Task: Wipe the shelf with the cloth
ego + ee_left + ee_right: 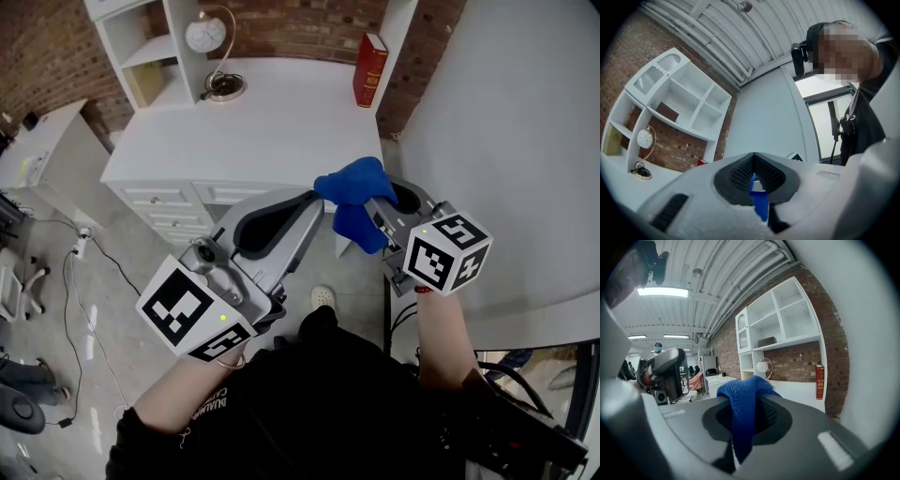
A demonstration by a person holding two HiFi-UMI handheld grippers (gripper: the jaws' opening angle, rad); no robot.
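A blue cloth (354,183) hangs bunched from my right gripper (367,212), which is shut on it. In the right gripper view the cloth (743,399) drapes over the tips of that gripper (751,397) and down between the jaws. My left gripper (314,199) is level with it on the left, its tip right at the cloth's left end, jaws together. In the left gripper view a strip of the blue cloth (760,204) shows in the slit below the closed tips of my left gripper (753,157). The white shelf unit (141,47) stands at the desk's far left, well beyond both grippers.
A white desk (281,112) with drawers (169,206) lies ahead, against a brick wall. A globe lamp (206,37) stands by the shelf and a red book (370,67) at the desk's right end. A white curved surface (525,141) fills the right side. Cables (84,281) trail on the floor.
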